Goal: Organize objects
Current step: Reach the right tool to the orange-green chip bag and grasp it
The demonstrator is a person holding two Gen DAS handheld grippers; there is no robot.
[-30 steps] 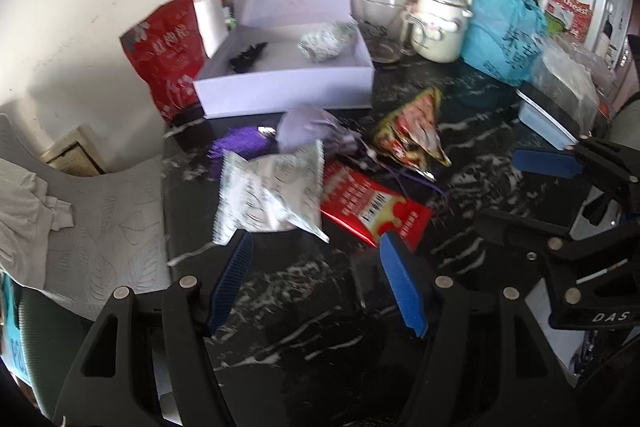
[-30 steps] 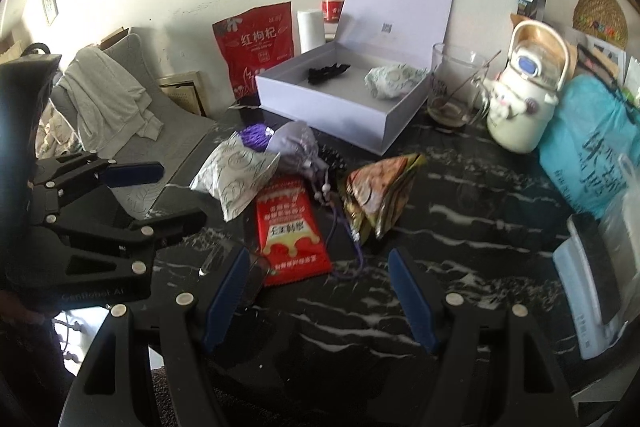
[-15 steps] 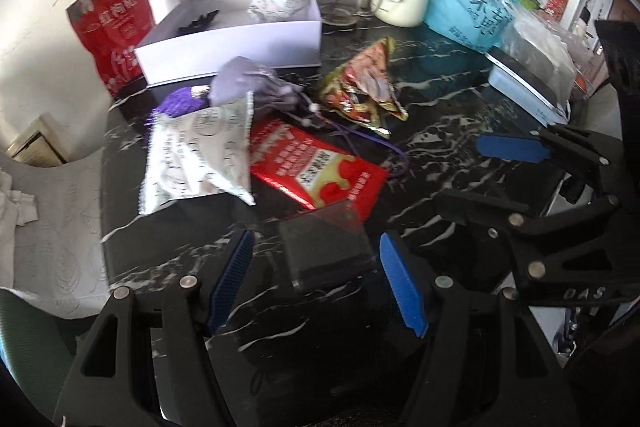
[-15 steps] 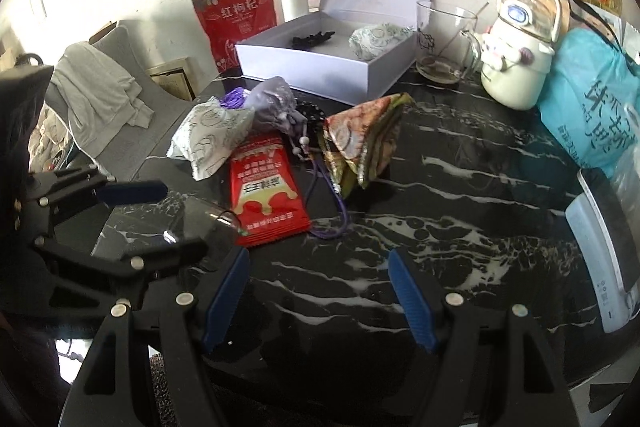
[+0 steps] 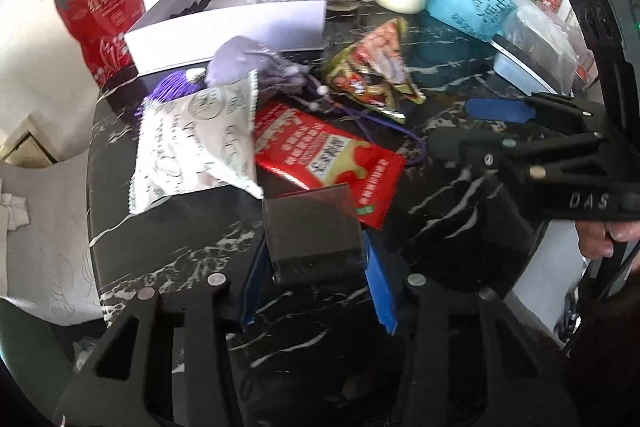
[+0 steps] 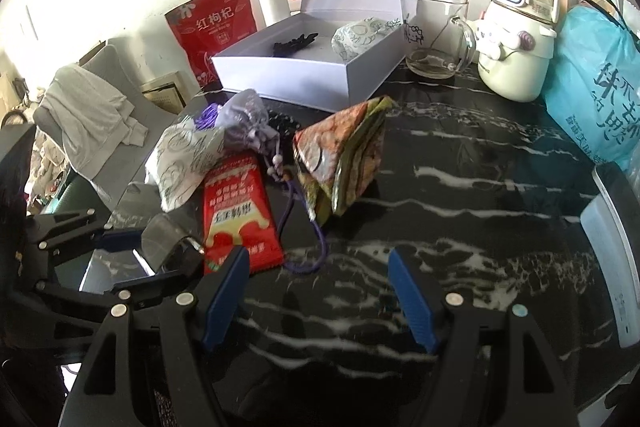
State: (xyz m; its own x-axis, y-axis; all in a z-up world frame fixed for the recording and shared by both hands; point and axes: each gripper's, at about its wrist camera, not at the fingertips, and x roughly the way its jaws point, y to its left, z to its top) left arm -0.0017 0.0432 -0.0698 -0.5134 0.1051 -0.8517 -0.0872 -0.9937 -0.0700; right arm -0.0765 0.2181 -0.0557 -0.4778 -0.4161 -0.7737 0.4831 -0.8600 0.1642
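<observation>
My left gripper [image 5: 310, 273] is shut on a small dark translucent case [image 5: 312, 227] at the table's near edge; the case also shows in the right wrist view [image 6: 164, 239]. Beyond it lie a red sachet [image 5: 324, 159], a white patterned packet [image 5: 196, 139], a grey-purple pouch [image 5: 248, 67] with a purple cord [image 6: 316, 239], and a folded colourful snack bag [image 6: 340, 155]. An open white box [image 6: 304, 75] stands behind, holding a black clip [image 6: 294, 41] and a crumpled packet [image 6: 360, 33]. My right gripper [image 6: 318, 289] is open and empty above the black marble table [image 6: 460, 195].
A glass mug [image 6: 436, 35], a white kettle [image 6: 516, 43] and a blue bag [image 6: 596, 87] stand at the back right. A red goji bag [image 6: 216, 27] leans on the wall. A grey chair [image 6: 100, 115] with cloth is left of the table.
My left gripper moved forward and down and closed on the dark case. The right gripper moved slightly closer to the table and stayed open.
</observation>
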